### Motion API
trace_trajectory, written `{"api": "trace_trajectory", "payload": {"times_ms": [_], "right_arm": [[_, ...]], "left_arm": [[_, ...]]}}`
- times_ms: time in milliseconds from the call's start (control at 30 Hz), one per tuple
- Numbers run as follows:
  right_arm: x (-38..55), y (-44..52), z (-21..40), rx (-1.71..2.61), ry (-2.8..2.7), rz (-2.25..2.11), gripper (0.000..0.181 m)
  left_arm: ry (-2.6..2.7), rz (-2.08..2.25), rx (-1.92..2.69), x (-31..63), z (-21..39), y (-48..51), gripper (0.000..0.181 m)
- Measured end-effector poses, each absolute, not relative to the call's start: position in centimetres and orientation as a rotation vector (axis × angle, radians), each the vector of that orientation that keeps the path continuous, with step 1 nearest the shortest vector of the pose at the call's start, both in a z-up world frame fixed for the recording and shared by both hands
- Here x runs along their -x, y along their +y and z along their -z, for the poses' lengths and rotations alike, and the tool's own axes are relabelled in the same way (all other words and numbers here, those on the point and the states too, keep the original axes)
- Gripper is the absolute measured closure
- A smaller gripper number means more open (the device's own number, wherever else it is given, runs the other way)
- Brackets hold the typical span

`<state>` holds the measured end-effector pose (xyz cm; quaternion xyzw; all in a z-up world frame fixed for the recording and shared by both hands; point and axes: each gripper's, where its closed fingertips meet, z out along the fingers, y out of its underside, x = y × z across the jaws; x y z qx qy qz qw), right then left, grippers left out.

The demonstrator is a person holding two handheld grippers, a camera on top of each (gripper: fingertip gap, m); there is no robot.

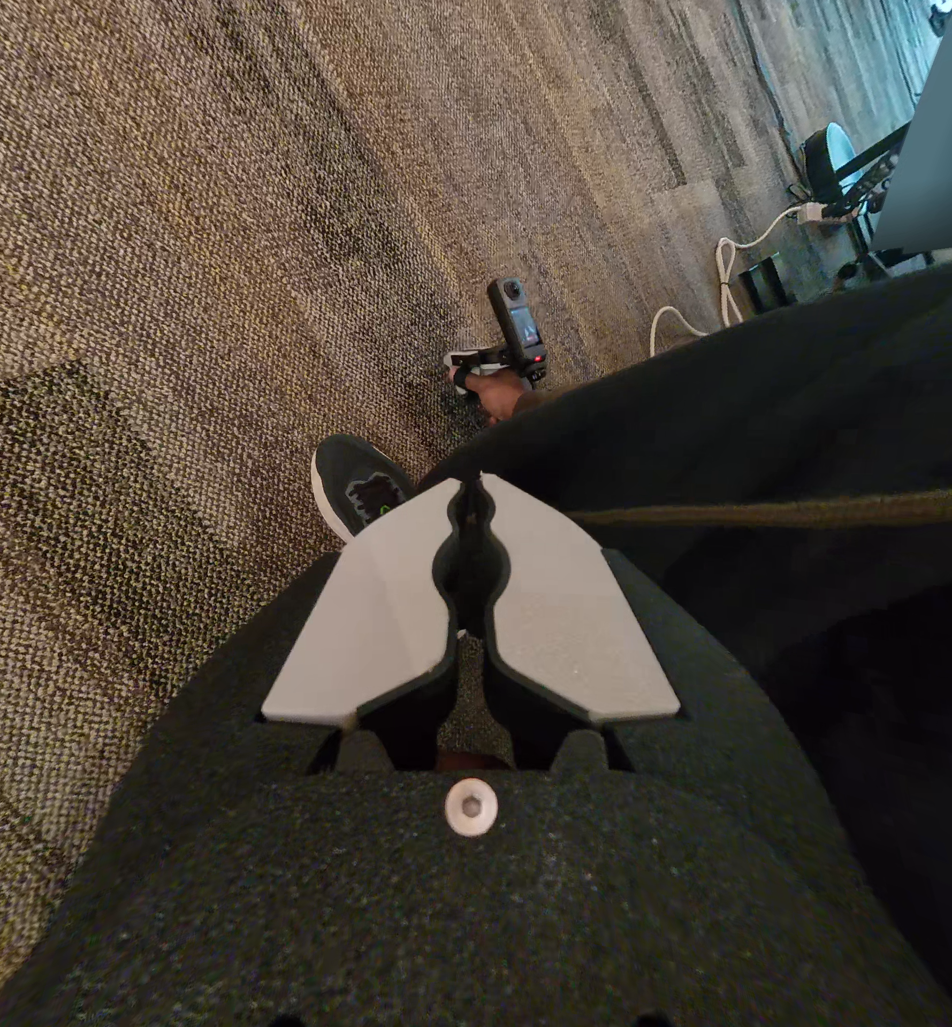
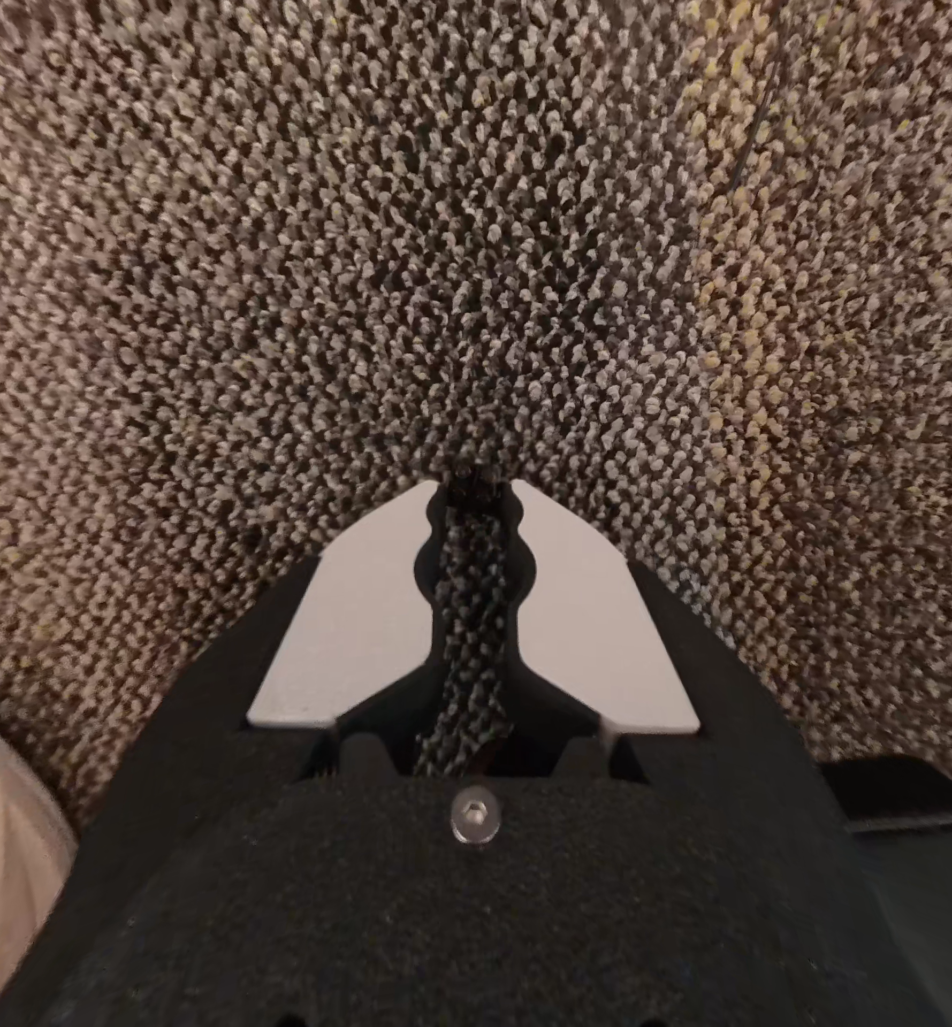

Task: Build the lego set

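Observation:
No Lego set or baseplate shows in either view. My left gripper (image 1: 473,486) is shut and empty, with its white fingers (image 1: 373,611) pointing down at the carpet beside a dark trouser leg. My right gripper (image 2: 476,482) is down at the carpet, its fingers (image 2: 362,622) nearly together. A small black piece (image 2: 471,479) sits pinched between the tips; it is too small and blurred to name. The right gripper also shows in the left wrist view (image 1: 465,372), held low at the floor by a hand (image 1: 498,397), with its camera (image 1: 518,322) on top.
Speckled brown carpet (image 1: 184,278) fills both views. A black shoe with a white sole (image 1: 351,489) stands near my left fingertips. White cables (image 1: 740,267), a power strip and furniture legs lie at the far right. A pale cloth (image 2: 1,833) shows at the lower left. The tips of one gripper are about 60 cm away from the tips of the other.

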<state>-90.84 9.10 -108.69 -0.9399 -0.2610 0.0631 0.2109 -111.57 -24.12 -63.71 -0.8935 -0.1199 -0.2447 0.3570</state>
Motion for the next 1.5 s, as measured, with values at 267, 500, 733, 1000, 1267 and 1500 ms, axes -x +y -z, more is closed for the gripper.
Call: {"api": "trace_trajectory", "payload": {"times_ms": [267,500,733,1000,1267,1500], "right_arm": [[91.7,3.1,97.2,2.522,-0.766,-0.161,0.163],[93.4,-6.1,82.3,2.359,-0.736,-0.244,0.162],[90.2,-20.5,67.7,2.25,-0.703,-0.262,0.163],[80.1,-39.4,56.9,2.199,-0.621,-0.335,0.162],[65.7,-59.3,48.4,2.077,-0.742,-0.453,0.162],[47.3,-74.4,44.1,2.015,-0.827,-0.422,0.163]], "left_arm": [[-0.328,0.604,2.187,110.6,56.8,-30.1,0.179],[-0.292,0.563,2.018,106.1,49.7,-43.1,0.181],[-0.258,0.547,1.882,98.1,43.3,-57.7,0.181],[-0.258,0.52,1.78,85.5,39.7,-72.8,0.181],[-0.145,0.527,1.708,67.4,35.8,-83.2,0.181],[-0.008,0.566,1.662,50.3,32.7,-90.3,0.181]]}}
